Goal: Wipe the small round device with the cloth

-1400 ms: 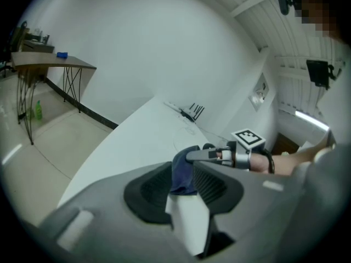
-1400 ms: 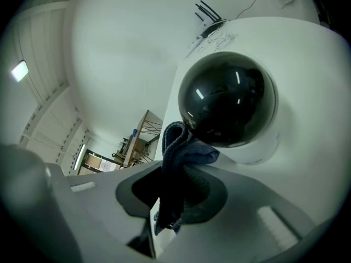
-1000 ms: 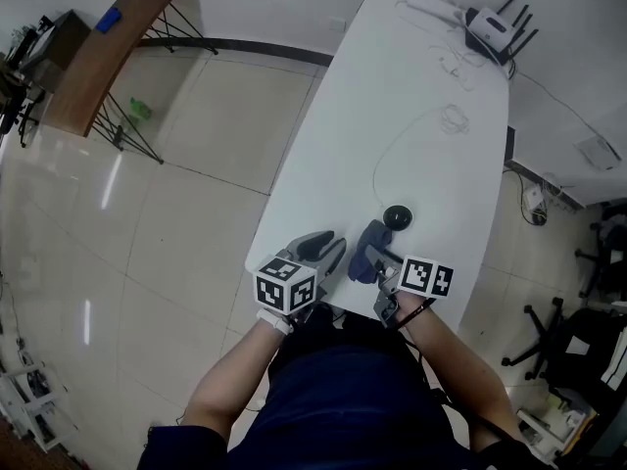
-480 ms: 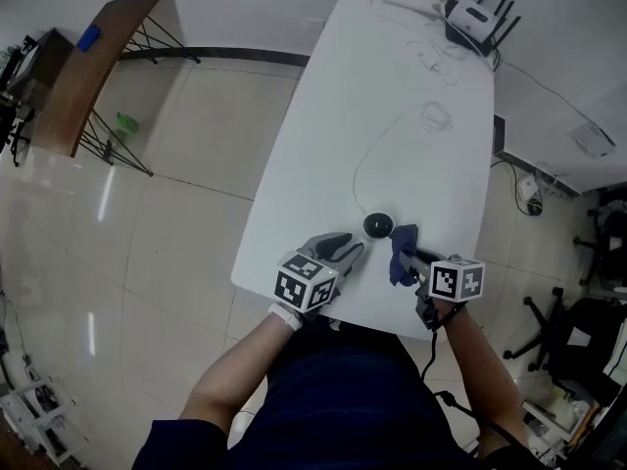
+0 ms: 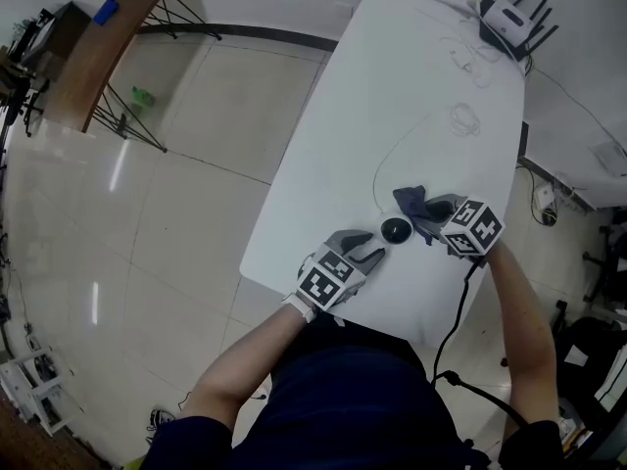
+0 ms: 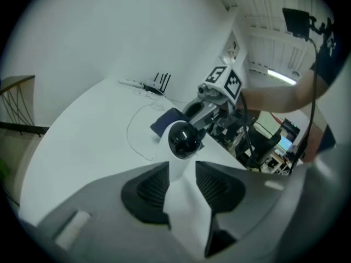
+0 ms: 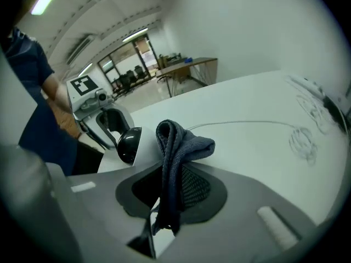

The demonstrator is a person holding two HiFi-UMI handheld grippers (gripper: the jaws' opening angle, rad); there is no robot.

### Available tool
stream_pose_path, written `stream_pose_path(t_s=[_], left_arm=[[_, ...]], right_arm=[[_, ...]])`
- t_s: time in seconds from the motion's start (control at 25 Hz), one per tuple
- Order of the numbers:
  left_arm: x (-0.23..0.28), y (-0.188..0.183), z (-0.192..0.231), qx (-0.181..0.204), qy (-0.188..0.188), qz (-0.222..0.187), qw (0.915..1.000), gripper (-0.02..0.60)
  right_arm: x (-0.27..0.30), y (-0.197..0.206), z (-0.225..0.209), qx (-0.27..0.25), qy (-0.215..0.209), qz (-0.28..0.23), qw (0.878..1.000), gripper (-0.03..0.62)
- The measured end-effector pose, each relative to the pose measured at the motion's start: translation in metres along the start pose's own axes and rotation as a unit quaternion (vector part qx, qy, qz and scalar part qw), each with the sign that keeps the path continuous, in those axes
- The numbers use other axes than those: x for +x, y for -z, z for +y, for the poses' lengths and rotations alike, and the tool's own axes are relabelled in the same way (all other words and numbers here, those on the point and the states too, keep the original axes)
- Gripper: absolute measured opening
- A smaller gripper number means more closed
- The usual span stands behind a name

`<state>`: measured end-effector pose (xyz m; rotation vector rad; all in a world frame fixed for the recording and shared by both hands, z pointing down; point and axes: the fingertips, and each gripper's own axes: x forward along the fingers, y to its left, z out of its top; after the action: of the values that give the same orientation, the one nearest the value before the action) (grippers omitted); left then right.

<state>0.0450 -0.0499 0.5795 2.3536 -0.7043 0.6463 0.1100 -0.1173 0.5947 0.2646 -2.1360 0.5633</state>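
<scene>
Head view: near the front edge of the table (image 5: 323, 184), the device (image 5: 395, 230), black dome up. Just left of it, the left gripper (image 5: 370, 254), pointing at it with jaws apart. Just right of it, the right gripper (image 5: 428, 215), clamped on the dark blue cloth (image 5: 411, 202); cloth close beside the device, touching or not cannot be told. Running up the table from the device, a thin cable (image 5: 392, 150); at the far end, a router (image 5: 509, 16).

Left gripper view: jaws parted, having just been opening. Straight ahead of the gap, at the tips, the device (image 6: 184, 138), white body and black dome; pads not pressing on it. Behind it, the cloth (image 6: 167, 120) held in the right gripper (image 6: 200, 111). Farther back, cable loop and router.

Right gripper view: jaws closed on the cloth (image 7: 175, 147), folded and bunched, sticking up past the tips and drooping over to the right. Just left of the cloth, the device (image 7: 131, 145), dome facing this way. Beyond it, the left gripper (image 7: 109, 122), open toward the device. To the right, the cable (image 7: 247, 124) across the white top.
</scene>
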Motion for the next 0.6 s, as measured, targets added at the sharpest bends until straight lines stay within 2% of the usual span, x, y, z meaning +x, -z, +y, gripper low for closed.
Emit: stream_pose_path(t_s=[0.12,0.28,0.4,0.48,0.6], left_arm=[[0.004,0.003,-0.004,0.017,0.001,0.009,0.9998,0.155],[0.006,0.006,-0.01,0.016,0.008,0.011,0.9998,0.16],[0.003,0.009,-0.012,0.014,0.012,0.013,0.9997,0.16],[0.001,0.012,-0.014,0.01,0.013,0.013,0.9998,0.16],[-0.006,0.014,-0.022,-0.007,0.026,0.014,0.9995,0.159]], right_arm=[[0.007,-0.003,0.0,-0.04,-0.022,0.029,0.999,0.072],[0.012,0.008,0.004,-0.013,-0.032,0.04,0.999,0.072],[0.01,0.015,0.016,0.033,-0.029,0.017,0.999,0.072],[0.008,0.022,0.023,0.083,-0.02,-0.006,0.996,0.072],[0.006,0.031,0.037,0.169,-0.018,-0.049,0.984,0.072]])
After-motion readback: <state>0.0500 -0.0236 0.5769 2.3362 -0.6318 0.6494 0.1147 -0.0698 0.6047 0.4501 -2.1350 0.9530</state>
